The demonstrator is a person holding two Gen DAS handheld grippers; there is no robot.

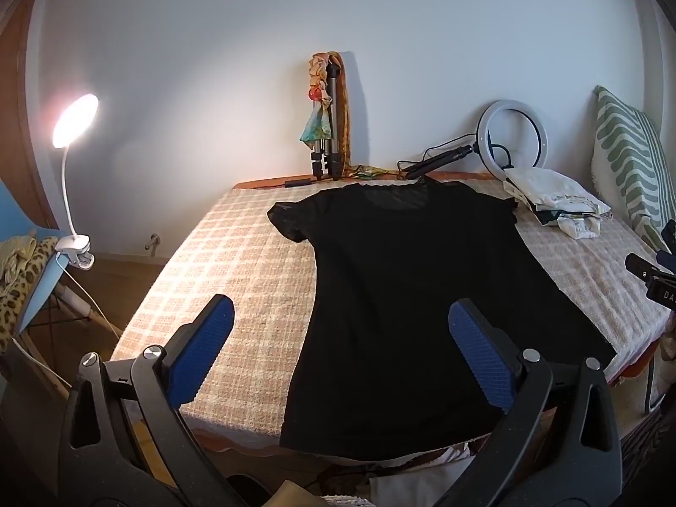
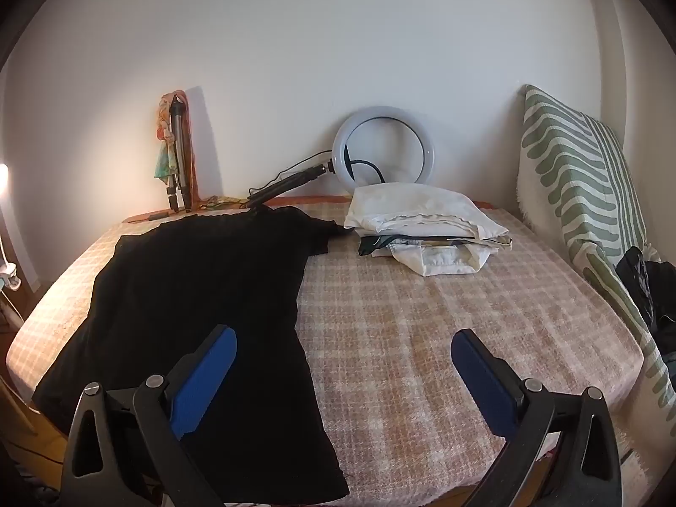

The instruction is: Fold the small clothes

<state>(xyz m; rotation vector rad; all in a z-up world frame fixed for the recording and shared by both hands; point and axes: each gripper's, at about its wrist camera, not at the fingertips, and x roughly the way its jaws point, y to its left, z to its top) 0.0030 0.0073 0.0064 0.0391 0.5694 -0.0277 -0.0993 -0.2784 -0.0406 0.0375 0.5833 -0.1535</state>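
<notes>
A: Log the near field first. What were the grippers doing?

B: The left gripper (image 1: 340, 329) was held above the near edge of the bed, its blue-padded fingers (image 1: 202, 350) spread wide with nothing between them. The right gripper (image 2: 343, 359) was spread just as wide and also empty. Neither touched the cloth.

A: And the garment?

B: A black t-shirt (image 1: 405, 308) lay flat on the checked blanket (image 1: 249, 253), hem toward the cameras and hanging slightly over the near edge, collar toward the wall. It was unfolded, with one short sleeve out to the left. In the right wrist view the t-shirt (image 2: 194, 295) sat to the left of that gripper, with bare blanket (image 2: 422, 325) under its right finger.

A: Mid field?

B: A stack of folded light clothes (image 2: 422, 228) rested on the blanket beside the shirt's right shoulder; touching or just apart, I could not tell. A green-and-white striped cushion (image 2: 579, 194) leaned at the right side, with a dark bundle (image 2: 646, 291) in front of it, possibly more clothing.

A: Far field?

B: A ring light (image 2: 383, 148) leaned on the wall behind the stack. A folded tripod (image 1: 331, 122) draped with a coloured scarf stood left of it. A lit clip-on lamp (image 1: 76, 120) was clamped to a blue chair (image 1: 38, 287) off the bed's left side.
</notes>
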